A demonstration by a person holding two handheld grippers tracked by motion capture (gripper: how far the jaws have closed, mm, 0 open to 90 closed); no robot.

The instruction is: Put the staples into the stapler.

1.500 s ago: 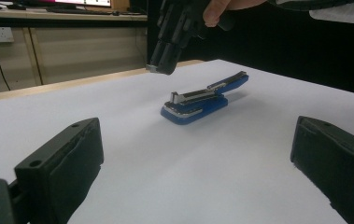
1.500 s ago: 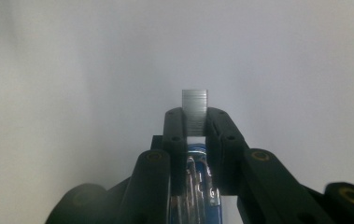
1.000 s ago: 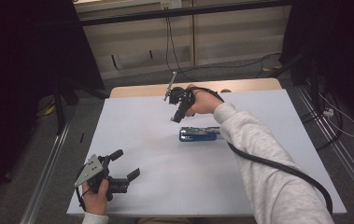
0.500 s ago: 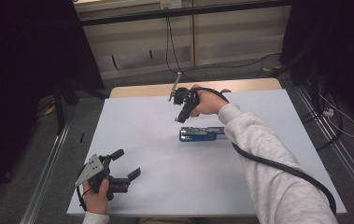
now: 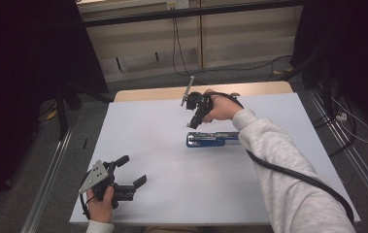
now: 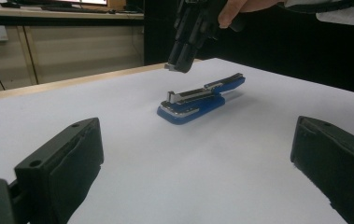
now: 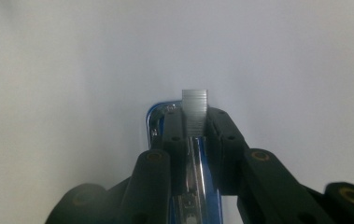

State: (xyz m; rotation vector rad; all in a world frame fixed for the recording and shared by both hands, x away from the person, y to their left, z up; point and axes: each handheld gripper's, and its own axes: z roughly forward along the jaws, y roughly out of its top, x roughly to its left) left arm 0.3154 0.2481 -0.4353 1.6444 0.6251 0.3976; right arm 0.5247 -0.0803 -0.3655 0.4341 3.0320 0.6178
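Below the right gripper (image 5: 194, 118) lies a blue stapler (image 5: 212, 139) on the white table (image 5: 172, 160); its jaws pinch a staple strip (image 7: 195, 111) just above it. Left gripper (image 5: 132, 171) sits well apart, jaws spread wide.

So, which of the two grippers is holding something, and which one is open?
The right gripper, above the blue stapler, is shut on a strip of staples. The left gripper, at the near left of the table, is open and holds nothing.
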